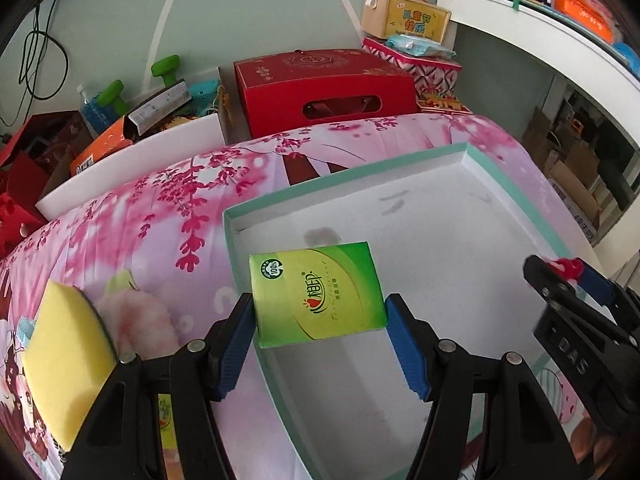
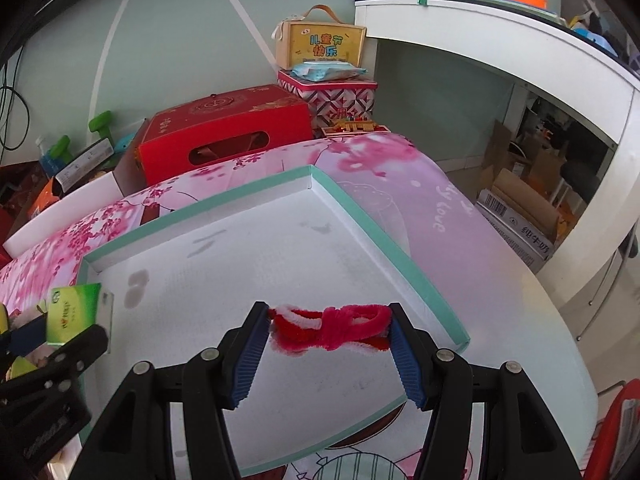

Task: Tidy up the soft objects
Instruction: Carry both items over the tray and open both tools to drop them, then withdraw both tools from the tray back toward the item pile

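Observation:
My left gripper (image 1: 320,312) is shut on a green tissue pack (image 1: 318,294), held over the left part of a shallow white tray with a teal rim (image 1: 472,148). In the right wrist view my right gripper (image 2: 329,326) is shut on a red, pink and white fuzzy pipe-cleaner bundle (image 2: 330,326) above the same tray (image 2: 384,240). The right gripper (image 1: 568,276) also shows at the right of the left wrist view. The left gripper (image 2: 60,328) and its tissue pack (image 2: 74,312) appear at the left edge of the right wrist view.
A yellow sponge (image 1: 68,364) and a pink fluffy item (image 1: 136,320) lie on the pink floral cloth (image 1: 160,216) left of the tray. Behind the table stand a red gift box (image 1: 324,84), a white foam board (image 1: 132,164) and a white shelf unit (image 2: 500,64).

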`<state>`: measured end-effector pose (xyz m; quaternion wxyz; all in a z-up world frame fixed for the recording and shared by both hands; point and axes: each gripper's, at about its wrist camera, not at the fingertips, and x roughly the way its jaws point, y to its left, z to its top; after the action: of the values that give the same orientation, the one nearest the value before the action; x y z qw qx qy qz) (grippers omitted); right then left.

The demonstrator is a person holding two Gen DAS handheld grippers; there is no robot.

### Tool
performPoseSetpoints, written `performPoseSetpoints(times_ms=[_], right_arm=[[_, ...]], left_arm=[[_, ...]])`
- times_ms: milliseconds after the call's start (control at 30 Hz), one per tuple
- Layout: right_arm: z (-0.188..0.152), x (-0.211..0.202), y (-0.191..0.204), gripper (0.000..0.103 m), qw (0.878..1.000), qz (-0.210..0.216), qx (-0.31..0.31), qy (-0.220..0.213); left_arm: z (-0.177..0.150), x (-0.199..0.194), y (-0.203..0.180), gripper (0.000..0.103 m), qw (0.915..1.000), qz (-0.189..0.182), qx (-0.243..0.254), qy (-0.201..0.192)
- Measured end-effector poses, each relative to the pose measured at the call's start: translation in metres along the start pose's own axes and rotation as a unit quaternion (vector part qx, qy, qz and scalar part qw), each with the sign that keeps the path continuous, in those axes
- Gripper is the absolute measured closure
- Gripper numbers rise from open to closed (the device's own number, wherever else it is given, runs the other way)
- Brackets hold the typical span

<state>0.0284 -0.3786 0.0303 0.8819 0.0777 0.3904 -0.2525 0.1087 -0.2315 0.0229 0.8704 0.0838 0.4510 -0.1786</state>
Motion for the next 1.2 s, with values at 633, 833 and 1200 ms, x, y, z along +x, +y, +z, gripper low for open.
performPoseSetpoints(times_ms=[633, 833, 1200], right_arm=[[0.0, 0.001, -0.001, 0.0, 0.999, -0.023, -0.011, 0.026], [0.0, 0.001, 0.001, 0.0, 0.999, -0.026, -0.018, 0.036], [-0.002, 0.0, -0.01, 0.0, 0.998, -0.035, -0.002, 0.061]], left_arm=[[-0.004, -0.003, 0.014, 0.003, 0.9991, 0.037, -0.022, 0.002], [-0.007, -0.003, 0.019, 0.003, 0.9983, 0.048, -0.032, 0.01], [-0.021, -0.018, 0.033, 0.003, 0.9966, 0.059, -0.054, 0.017]])
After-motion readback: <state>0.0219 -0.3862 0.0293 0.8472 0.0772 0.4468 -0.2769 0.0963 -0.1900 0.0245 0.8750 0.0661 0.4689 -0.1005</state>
